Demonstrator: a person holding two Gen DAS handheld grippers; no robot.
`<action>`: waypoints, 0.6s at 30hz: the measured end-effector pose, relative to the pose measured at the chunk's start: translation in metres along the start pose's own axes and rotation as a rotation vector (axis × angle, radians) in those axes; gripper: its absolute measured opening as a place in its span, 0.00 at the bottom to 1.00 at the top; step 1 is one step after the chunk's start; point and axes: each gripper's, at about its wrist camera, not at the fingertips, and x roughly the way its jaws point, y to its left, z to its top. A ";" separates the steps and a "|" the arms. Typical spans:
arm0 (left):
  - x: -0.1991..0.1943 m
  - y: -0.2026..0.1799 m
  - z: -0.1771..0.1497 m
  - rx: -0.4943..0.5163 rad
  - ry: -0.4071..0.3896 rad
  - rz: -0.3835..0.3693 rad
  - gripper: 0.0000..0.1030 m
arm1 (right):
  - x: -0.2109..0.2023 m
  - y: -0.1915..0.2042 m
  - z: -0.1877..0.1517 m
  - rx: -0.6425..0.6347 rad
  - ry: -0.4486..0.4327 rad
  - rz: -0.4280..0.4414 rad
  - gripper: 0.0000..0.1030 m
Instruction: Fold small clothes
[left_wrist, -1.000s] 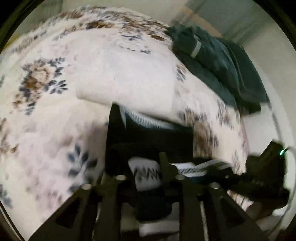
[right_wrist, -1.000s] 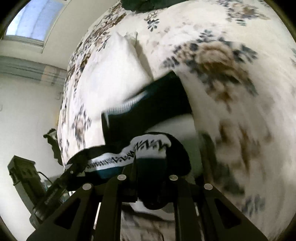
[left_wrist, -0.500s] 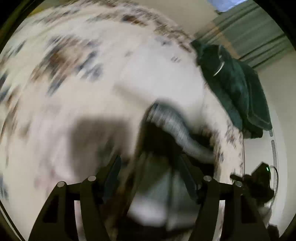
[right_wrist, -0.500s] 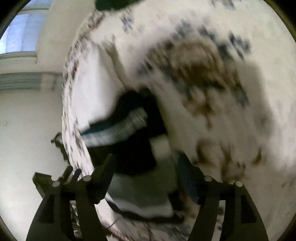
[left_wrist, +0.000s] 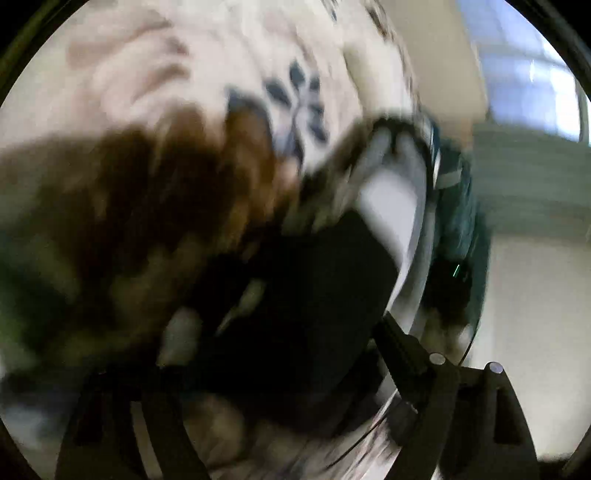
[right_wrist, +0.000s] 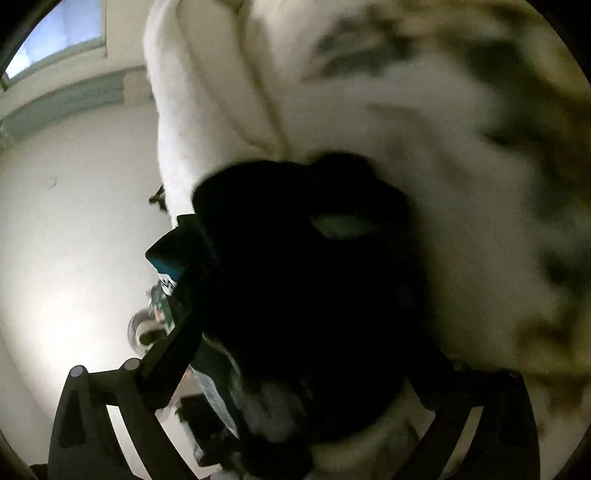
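A small black garment (left_wrist: 303, 295) with a white patterned band lies on the floral bedspread (left_wrist: 221, 66), very close to both cameras and blurred. My left gripper (left_wrist: 266, 376) is open, its fingers (left_wrist: 410, 350) spread wide around the black cloth. In the right wrist view the same black garment (right_wrist: 303, 266) fills the gap of my right gripper (right_wrist: 299, 369), which is also open with fingers (right_wrist: 177, 347) set wide on either side. Nothing is pinched in either one.
A plain white fabric (right_wrist: 207, 96) lies on the bed just beyond the garment. A dark teal pile of clothes (left_wrist: 458, 206) sits at the bed's far edge. A pale wall (right_wrist: 74, 221) and a window (left_wrist: 535, 74) lie beyond the bed.
Both grippers were shut on the garment's patterned band a second ago. They have opened wide, let the cloth go and dropped low over it, swinging sideways.
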 end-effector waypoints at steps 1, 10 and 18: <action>0.000 -0.003 0.003 -0.013 -0.040 -0.016 0.79 | 0.006 0.004 0.005 -0.007 0.007 -0.010 0.98; -0.037 -0.082 0.077 0.254 0.031 0.047 0.28 | -0.019 0.015 -0.085 0.188 -0.229 0.028 0.26; 0.042 -0.124 0.085 0.574 0.422 0.257 0.68 | 0.006 0.010 -0.268 0.434 -0.335 -0.044 0.35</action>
